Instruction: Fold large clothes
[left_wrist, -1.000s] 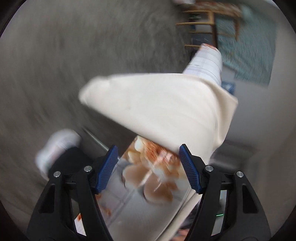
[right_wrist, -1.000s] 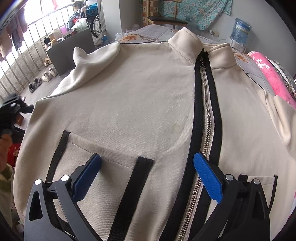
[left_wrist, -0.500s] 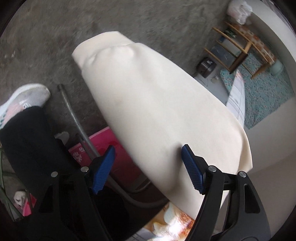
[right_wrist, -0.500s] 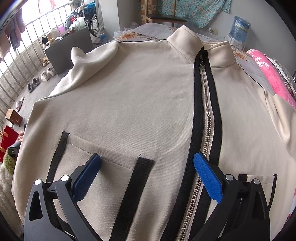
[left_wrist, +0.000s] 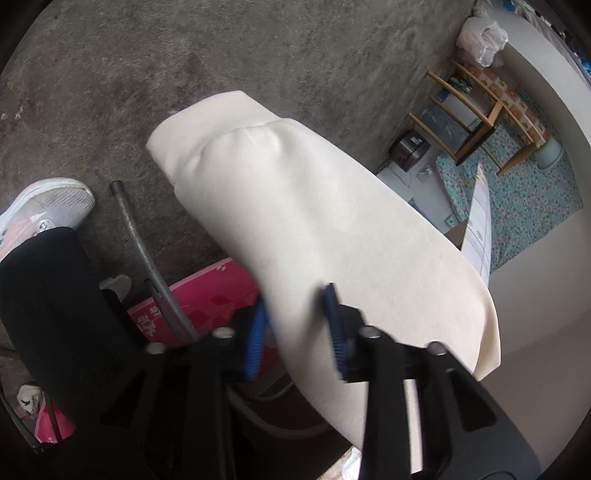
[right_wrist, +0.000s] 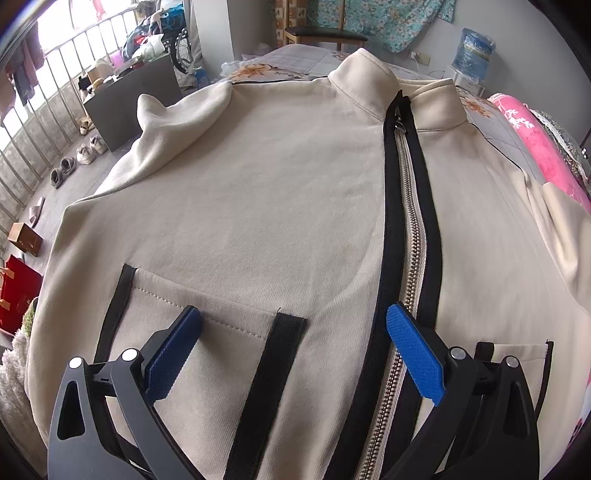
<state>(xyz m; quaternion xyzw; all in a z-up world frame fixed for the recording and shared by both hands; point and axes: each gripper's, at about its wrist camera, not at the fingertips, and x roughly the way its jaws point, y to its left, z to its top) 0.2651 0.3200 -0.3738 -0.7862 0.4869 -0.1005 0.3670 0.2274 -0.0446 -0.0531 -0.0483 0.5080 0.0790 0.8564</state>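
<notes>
Fingers of the left gripper (left_wrist: 295, 328) sit narrowed around a hanging cream sleeve (left_wrist: 317, 229), pinching its lower part, though blur hides the exact contact. Its cuff end dangles free above bare concrete floor (left_wrist: 184, 55), with a grey pipe (left_wrist: 140, 236) and a pink box (left_wrist: 207, 295) just beside. Over the jacket (right_wrist: 277, 206), the right gripper (right_wrist: 291, 347) hovers with jaws spread wide, straddling a black-trimmed pocket (right_wrist: 207, 332) beside the zipper (right_wrist: 406, 258). Farther on, the collar lies flat on the bed (right_wrist: 306, 59); beyond stand a chair (right_wrist: 325, 35) and a railing (right_wrist: 48, 96).
</notes>
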